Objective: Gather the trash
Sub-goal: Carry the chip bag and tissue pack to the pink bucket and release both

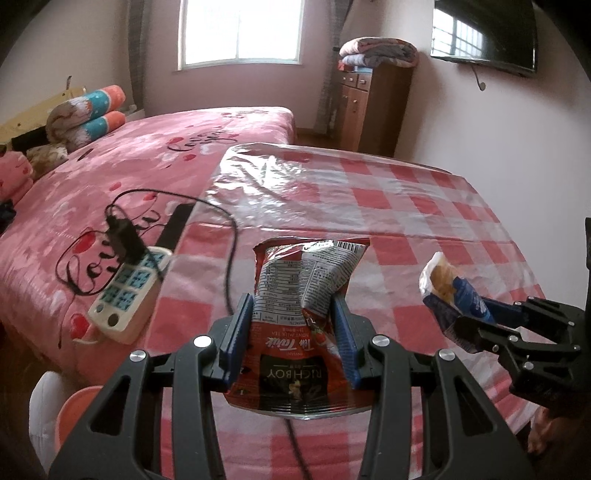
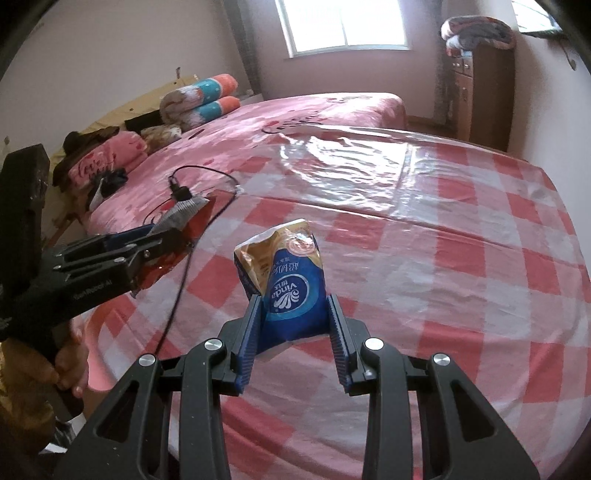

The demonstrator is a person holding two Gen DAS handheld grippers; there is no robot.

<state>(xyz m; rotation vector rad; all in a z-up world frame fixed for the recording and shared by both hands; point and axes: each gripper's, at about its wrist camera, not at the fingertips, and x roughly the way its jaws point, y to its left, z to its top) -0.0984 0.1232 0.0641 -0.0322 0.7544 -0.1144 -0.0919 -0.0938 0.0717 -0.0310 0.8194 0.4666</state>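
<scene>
Red snack bag [image 1: 295,314] clamped within left tool [image 1: 293,332], above checked table [image 1: 424,206].

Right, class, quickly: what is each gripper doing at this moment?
Left gripper: shut on the red tea packet.
Right gripper: shut on the blue tissue pack.

We see soft daylight coming from the window [image 1: 240,33] at twelve o'clock, blown out to white. It throws glare on the plastic cover of the table [image 1: 280,184], strongest toward eleven o'clock. Fisheye bending curves the walls, and dark vignetting fills the corners. The cable [image 1: 231,266] is slightly blurred.
</scene>
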